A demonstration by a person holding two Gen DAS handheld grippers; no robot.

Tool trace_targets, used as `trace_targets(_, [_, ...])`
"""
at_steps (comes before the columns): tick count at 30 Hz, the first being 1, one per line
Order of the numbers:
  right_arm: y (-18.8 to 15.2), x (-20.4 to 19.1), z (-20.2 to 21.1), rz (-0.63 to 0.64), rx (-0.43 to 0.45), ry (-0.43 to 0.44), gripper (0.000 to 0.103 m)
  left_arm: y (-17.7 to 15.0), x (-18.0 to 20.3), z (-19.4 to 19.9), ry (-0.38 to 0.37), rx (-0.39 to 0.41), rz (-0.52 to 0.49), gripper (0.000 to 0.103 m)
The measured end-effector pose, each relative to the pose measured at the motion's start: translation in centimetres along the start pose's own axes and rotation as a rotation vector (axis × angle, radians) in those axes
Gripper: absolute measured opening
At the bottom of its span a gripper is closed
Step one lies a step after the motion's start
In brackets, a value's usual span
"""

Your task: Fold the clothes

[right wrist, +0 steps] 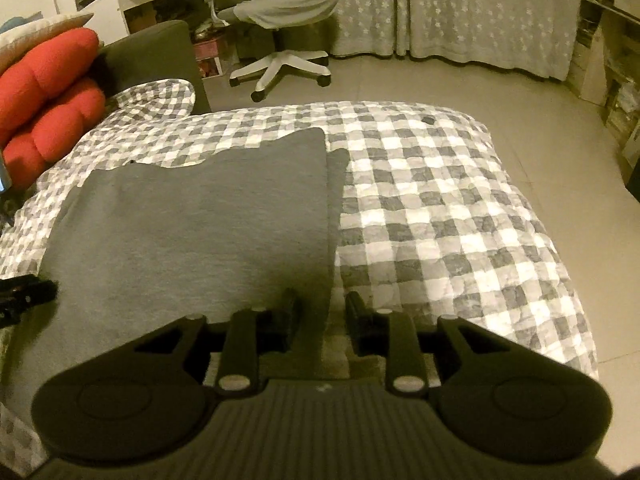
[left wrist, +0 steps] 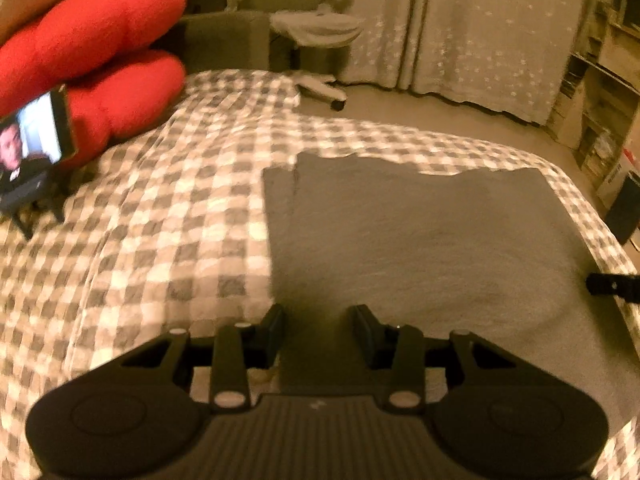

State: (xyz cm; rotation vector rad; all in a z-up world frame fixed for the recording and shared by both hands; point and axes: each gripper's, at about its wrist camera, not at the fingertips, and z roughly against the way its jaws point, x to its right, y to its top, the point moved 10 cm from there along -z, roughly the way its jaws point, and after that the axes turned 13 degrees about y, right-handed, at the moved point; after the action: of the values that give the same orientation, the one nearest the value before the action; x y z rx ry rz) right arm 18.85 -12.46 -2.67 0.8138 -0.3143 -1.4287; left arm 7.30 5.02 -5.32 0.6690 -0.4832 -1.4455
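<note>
A grey garment (left wrist: 420,240) lies flat on the checked bedspread (left wrist: 160,220), folded into a rough rectangle with a narrow strip showing along one side. My left gripper (left wrist: 318,314) is open low over the garment's near left edge, with grey cloth showing between its fingers. In the right wrist view the same garment (right wrist: 192,224) fills the left half. My right gripper (right wrist: 321,299) is open at the near right edge, which runs through the gap. Each gripper shows in the other's view: the right gripper (left wrist: 612,284) and the left gripper (right wrist: 24,292) at the frame edges.
A red cushion (left wrist: 92,60) and a phone on a stand (left wrist: 32,152) with a lit screen sit at the bed's left. Beyond the bed are an office chair (right wrist: 280,20), curtains (right wrist: 460,12) and shelves (left wrist: 600,120). Bare floor (right wrist: 560,140) lies to the right of the bed.
</note>
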Motion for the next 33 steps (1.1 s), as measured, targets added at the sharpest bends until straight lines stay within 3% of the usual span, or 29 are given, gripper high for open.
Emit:
trace_targets(10, [0.1,0.7,1.1,0.026,0.021,-0.062,0.029,0.3,-2.8,0.5,0.013,-0.025,0.080,0.039])
trace_targets(16, [0.6,0.5,2.6,0.068,0.079,-0.078,0.029,0.1,-3.7,1.2,-0.032,-0.034,0.115,0.039])
trace_targets(25, [-0.1,-3.0,2.0,0.166,0.051,0.022,0.029,-1.0,0.2,2.5,-0.049,0.006,-0.008,0.039])
trace_targets(29, [-1.1,-5.6,1.9,0.198,0.013,0.144,0.029,-1.3,1.1,2.8,-0.052,0.019,-0.030,0.041])
trace_targets(33, [-1.4,-6.3,0.4,0.229,-0.022,0.134,0.029,-1.6,0.7,2.0,-0.057,-0.024,0.004,0.041])
